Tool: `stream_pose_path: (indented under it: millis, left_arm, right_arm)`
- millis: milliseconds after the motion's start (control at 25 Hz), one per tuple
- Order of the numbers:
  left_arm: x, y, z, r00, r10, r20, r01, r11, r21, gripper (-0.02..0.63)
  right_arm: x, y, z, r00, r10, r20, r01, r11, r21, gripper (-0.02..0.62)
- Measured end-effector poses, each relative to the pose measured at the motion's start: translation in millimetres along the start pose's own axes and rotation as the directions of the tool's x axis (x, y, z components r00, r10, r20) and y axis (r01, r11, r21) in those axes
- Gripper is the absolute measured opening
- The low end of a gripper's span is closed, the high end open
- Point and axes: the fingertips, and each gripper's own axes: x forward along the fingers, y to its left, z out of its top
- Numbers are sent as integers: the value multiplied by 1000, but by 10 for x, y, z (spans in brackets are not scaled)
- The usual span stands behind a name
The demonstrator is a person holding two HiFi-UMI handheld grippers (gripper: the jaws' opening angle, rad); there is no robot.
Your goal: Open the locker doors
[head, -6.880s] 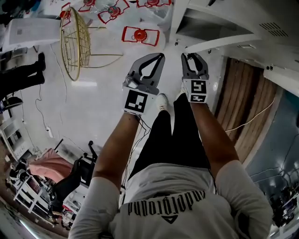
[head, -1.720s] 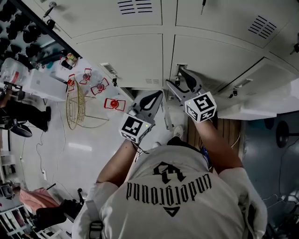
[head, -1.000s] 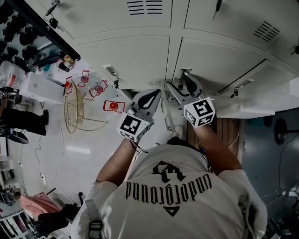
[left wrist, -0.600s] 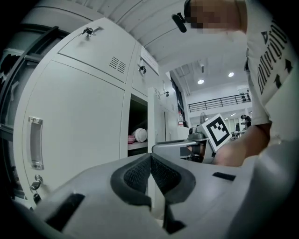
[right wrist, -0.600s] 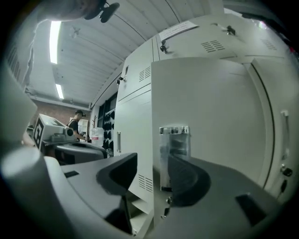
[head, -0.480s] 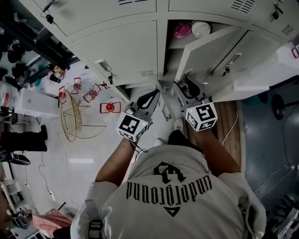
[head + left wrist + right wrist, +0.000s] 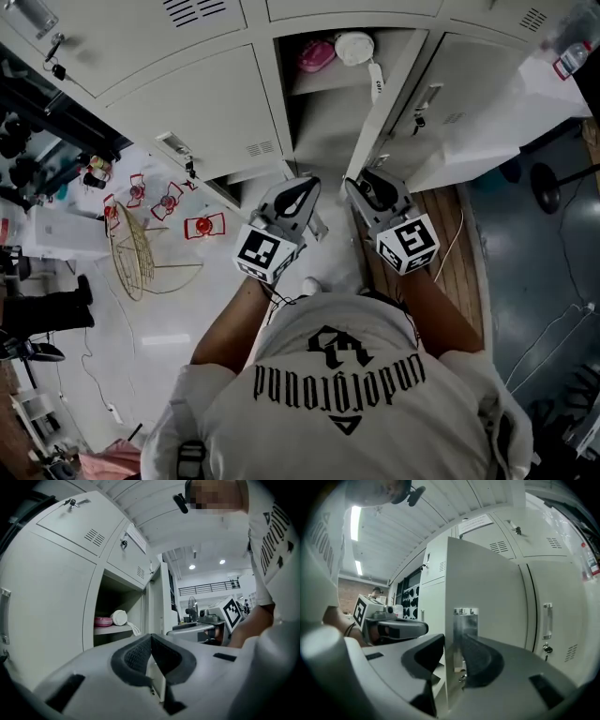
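Observation:
A bank of pale grey lockers [image 7: 187, 103] fills the top of the head view. One locker door [image 7: 380, 103] stands swung out, edge-on toward me. Its compartment shows a pink bowl [image 7: 317, 54] and a white round thing [image 7: 354, 47] on a shelf. My right gripper [image 7: 361, 183] is at the door's lower free edge. In the right gripper view the jaws [image 7: 453, 641] are closing, with the door edge and its metal handle plate [image 7: 465, 620] pinched between the pads. My left gripper [image 7: 302, 187] hangs beside it, shut and holding nothing, its tips [image 7: 151, 637] pointing at the open compartment.
A closed locker with a vertical handle [image 7: 547, 620] sits right of the open door. On the white floor at left lie a gold wire basket [image 7: 131, 258] and red-framed pieces [image 7: 202, 225]. A wooden floor strip [image 7: 459, 244] with a cable runs on the right.
The locker door has swung from closed to wide open, showing the shelf inside. My right gripper has come back toward me with the door edge. The left gripper has kept its place.

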Motion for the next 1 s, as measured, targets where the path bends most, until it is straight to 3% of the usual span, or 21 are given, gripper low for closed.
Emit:
stream_pose_path:
  millis: [480,760,1000]
  left_arm:
    - [595,-741,107,998,68,-7,-68,997,30,8]
    - [877,-1261,78,994,105,-14,-105,994,38,8]
    - [1074,-1579,39,992,129,-19,-128,991,46,8]
  right_arm:
    - [-956,-492,-103,996,87,15,-87,996,0,129]
    - [-1496,-1025,-160,996,82,21,-82,996,-28,75]
    - [-1730,-1509,-210,997,79,9,-78,995,-58,71]
